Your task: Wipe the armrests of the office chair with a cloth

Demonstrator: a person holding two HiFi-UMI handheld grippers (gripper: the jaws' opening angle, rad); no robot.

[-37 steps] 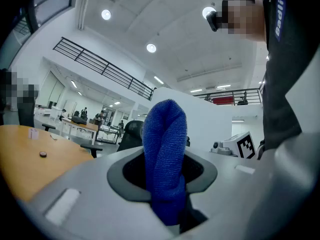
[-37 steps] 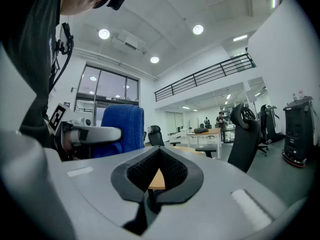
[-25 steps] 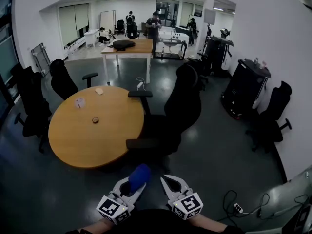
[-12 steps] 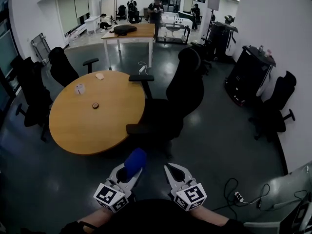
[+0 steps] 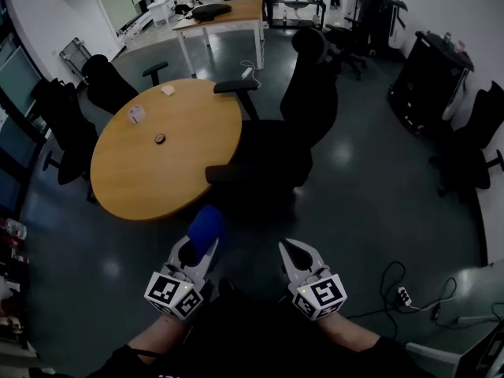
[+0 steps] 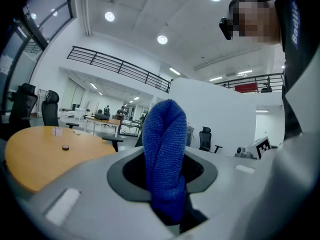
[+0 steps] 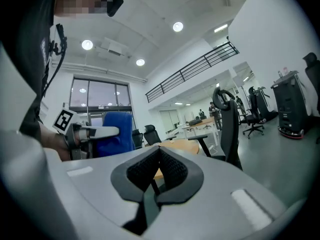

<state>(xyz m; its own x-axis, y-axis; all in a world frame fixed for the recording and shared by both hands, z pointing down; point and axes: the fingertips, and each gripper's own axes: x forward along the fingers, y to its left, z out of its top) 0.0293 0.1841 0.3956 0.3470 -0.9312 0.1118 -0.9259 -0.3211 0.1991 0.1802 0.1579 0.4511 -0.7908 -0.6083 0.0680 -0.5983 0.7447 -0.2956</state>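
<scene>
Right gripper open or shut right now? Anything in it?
Shut, empty: in its own view the right gripper shows its jaws touching, nothing between them. The cloth is in the left gripper.

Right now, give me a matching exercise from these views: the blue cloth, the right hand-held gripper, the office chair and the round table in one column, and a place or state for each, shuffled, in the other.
Things:
1. blue cloth
2. right hand-held gripper
3. office chair
4. round table

Places or states:
A. jaws together, nothing between them
B. bears a small dark disc
C. clamped in the left hand-held gripper
D. black, drawn up beside the table's edge

Pairs: 1-C, 2-A, 3-D, 4-B.
</scene>
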